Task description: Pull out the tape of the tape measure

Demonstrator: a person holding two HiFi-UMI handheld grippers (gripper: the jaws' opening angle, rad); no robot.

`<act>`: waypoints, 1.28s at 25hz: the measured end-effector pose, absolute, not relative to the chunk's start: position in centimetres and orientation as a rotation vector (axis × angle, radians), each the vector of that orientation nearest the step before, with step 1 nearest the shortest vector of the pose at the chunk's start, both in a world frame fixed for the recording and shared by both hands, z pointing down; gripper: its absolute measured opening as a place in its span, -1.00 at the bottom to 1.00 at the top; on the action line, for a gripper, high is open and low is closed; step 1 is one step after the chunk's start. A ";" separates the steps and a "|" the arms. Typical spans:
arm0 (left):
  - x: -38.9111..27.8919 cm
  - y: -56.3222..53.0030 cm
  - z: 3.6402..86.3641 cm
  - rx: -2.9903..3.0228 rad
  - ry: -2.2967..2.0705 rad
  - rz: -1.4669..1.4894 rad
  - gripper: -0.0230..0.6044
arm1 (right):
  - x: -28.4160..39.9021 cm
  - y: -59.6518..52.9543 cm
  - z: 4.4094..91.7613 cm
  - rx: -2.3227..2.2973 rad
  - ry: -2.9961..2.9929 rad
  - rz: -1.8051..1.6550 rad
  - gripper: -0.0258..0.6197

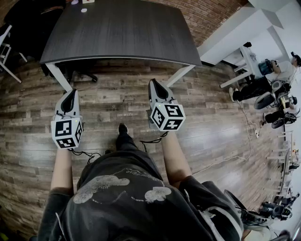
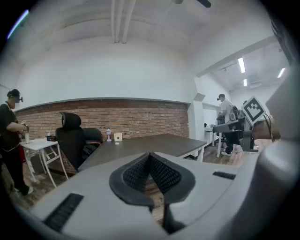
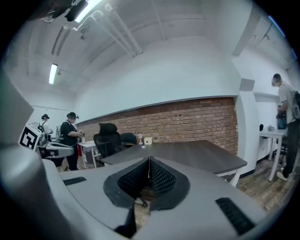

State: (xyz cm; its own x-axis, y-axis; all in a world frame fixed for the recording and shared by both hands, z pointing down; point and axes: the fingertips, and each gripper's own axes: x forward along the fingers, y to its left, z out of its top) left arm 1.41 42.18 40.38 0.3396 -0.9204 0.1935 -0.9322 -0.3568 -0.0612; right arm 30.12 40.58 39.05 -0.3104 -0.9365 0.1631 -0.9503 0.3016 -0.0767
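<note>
Left tool is hovering over the wooden floor, jaws pressed together, gripping nothing. Right tool is doing likewise. Dark desk is standing beyond. Small items are sitting at its far edge. Cannot tell if one is the tape measure.

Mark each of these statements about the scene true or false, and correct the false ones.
1. Both the left gripper and the right gripper are shut, with nothing between their jaws. True.
2. A tape measure lies mid-table. False: none shows in any view; only small items stand at the far edge of the dark table.
3. The grippers rest on the table. False: they are held over the wood-plank floor, short of the table.
4. A black office chair stands by the table. True.
5. The wall behind the table is all white. False: its lower part is brick.
</note>
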 end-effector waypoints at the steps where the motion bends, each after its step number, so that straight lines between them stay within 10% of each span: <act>1: 1.3 42.2 40.3 2.523 -1.746 0.299 -0.90 | 30.0 40.6 39.1 1.789 -2.463 0.242 -0.83; 23: -1.3 44.6 40.3 2.480 -1.673 0.239 -0.90 | 27.6 42.8 38.2 1.818 -2.506 0.272 -0.80; 26: -1.0 43.5 40.5 2.480 -1.703 0.223 -0.87 | 28.3 41.9 39.2 1.800 -2.545 0.321 -0.16; 29: 0.2 41.4 40.9 2.514 -1.653 0.207 -0.19 | 29.4 40.0 41.1 1.797 -2.519 0.386 0.02; 32: 0.9 39.0 41.8 2.534 -1.626 0.222 0.08 | 29.9 37.5 42.8 1.754 -2.512 0.422 0.09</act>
